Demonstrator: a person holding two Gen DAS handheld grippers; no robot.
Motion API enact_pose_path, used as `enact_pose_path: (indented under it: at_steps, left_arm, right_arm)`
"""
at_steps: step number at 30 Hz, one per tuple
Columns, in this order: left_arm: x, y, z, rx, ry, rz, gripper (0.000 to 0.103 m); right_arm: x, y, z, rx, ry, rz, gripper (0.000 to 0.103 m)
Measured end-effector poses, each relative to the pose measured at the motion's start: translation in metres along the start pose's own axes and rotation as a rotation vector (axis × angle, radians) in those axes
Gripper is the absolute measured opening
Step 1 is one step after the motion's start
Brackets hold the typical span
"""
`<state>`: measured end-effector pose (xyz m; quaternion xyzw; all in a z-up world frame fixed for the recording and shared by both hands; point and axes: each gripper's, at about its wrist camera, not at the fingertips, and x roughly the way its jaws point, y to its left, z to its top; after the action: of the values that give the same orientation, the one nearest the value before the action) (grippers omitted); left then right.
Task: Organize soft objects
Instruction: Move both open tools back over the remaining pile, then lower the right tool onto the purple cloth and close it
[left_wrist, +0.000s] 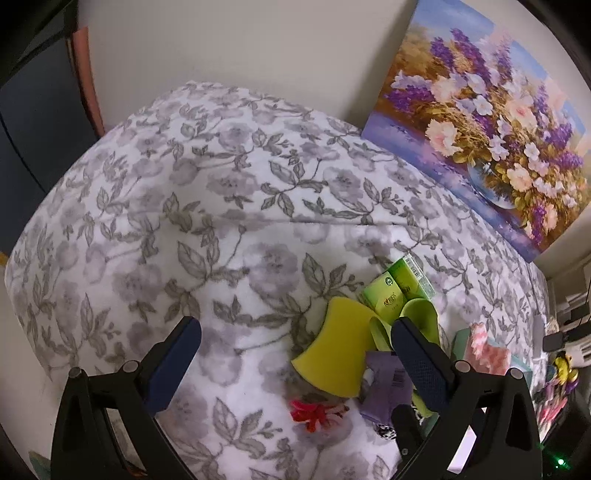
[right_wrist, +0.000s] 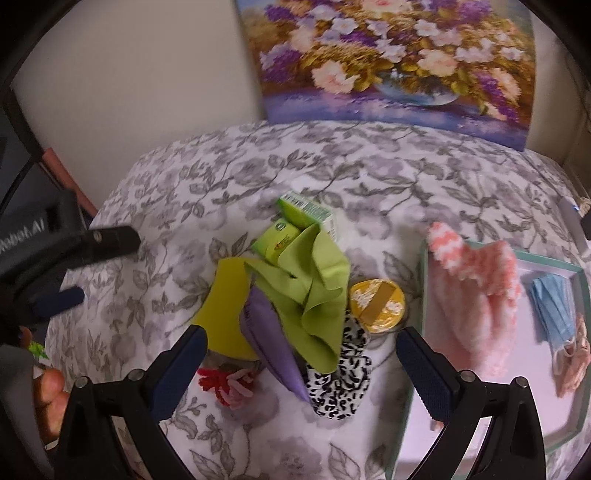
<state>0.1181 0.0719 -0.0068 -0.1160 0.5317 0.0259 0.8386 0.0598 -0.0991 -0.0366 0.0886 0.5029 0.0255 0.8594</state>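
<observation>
Soft objects: pink fuzzy sock (right_wrist: 480, 295) and blue mask (right_wrist: 554, 310) lie in my tray (right_wrist: 413, 387). The green cloth (right_wrist: 314, 295) pile remains on the bed (right_wrist: 184, 192). Both fingers sit apart, empty.

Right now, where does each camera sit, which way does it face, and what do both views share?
Left wrist: on the left gripper, open, facing the floral blanket and wall painting.
Right wrist: on the right gripper, open over the pile, tray to its right; left gripper and a hand show at the left edge.
Shared: yellow sponge, green cloth, painting.
</observation>
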Motion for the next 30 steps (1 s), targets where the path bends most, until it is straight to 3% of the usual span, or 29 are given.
enact_pose_path:
  at_steps: [10,16,23,25,30]
  left_arm:
    - [0.035,0.007,-0.004,0.006,0.130,0.062,0.102]
    - [0.057,0.017,-0.008,-0.036,0.200,0.077,0.102]
    - [0.062,0.018,-0.007,-0.040,0.213,0.083,0.102]
    - [0.064,0.018,-0.008,-0.042,0.222,0.079,0.102]
    - [0.072,0.012,-0.009,-0.033,0.251,0.066,0.102]
  right_arm:
    - [0.014,0.010,0.004,-0.047,0.022,0.024,0.102]
    - [0.017,0.012,0.007,-0.048,0.034,0.061,0.084]
    - [0.020,0.013,0.006,-0.052,0.051,0.096,0.067]
    - [0.023,0.013,0.004,-0.054,0.063,0.095,0.057]
    - [0.029,0.015,0.000,-0.074,0.089,0.102,0.049]
